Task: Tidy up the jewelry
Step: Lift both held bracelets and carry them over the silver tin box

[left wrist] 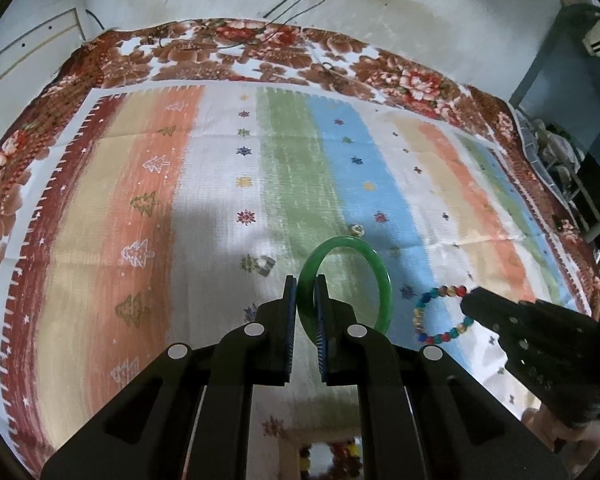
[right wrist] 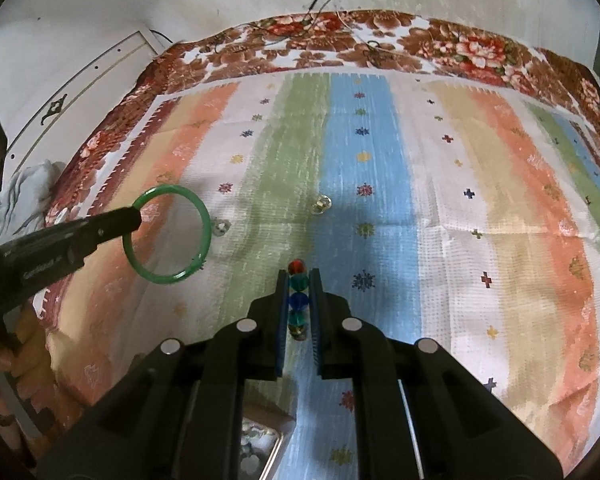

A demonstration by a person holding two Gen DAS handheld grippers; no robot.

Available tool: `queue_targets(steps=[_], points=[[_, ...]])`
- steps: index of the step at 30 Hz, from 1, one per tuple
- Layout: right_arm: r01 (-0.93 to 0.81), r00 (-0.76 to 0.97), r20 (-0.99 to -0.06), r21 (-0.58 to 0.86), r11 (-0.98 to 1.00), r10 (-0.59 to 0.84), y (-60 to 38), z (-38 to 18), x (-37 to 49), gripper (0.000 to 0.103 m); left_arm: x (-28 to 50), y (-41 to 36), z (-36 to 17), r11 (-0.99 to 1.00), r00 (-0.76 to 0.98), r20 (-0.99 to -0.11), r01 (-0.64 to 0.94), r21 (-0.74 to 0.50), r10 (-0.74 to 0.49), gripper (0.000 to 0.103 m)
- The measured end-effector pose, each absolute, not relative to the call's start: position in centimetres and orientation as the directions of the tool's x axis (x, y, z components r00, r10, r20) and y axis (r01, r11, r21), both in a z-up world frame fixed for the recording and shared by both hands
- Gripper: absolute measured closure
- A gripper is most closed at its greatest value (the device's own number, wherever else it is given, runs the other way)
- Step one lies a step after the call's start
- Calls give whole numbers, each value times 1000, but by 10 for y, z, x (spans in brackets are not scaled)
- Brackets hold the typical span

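My left gripper (left wrist: 306,280) is shut on a green bangle (left wrist: 376,264) and holds it above the striped cloth; the bangle also shows at the left of the right wrist view (right wrist: 198,208), held by the left gripper (right wrist: 134,218). My right gripper (right wrist: 299,274) is shut on a multicoloured bead bracelet (right wrist: 299,300), seen edge-on between the fingers. In the left wrist view the bracelet (left wrist: 424,308) hangs as a ring from the right gripper (left wrist: 466,300). A small ring with a pale stone (right wrist: 321,204) and a silver ring (right wrist: 221,227) lie on the cloth.
A striped cloth (left wrist: 220,184) lies over a floral blanket (left wrist: 260,52). A box with jewelry shows at the bottom edge of both views (left wrist: 328,456) (right wrist: 256,448). Cables run along the wall behind. Shelving stands at the right (left wrist: 572,120).
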State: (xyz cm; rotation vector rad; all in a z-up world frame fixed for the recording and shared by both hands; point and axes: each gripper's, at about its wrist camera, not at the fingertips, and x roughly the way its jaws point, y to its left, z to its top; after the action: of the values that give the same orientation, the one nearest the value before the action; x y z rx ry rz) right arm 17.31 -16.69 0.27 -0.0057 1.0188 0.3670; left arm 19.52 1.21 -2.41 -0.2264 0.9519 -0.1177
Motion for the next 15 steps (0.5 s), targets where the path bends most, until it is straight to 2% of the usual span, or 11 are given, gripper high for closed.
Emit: queue_targets(steps=[15], points=[[-351,514,-778,195,916,363,-167,36,119,92,126,6,0,955,632,-734,35,-295,-250,95]])
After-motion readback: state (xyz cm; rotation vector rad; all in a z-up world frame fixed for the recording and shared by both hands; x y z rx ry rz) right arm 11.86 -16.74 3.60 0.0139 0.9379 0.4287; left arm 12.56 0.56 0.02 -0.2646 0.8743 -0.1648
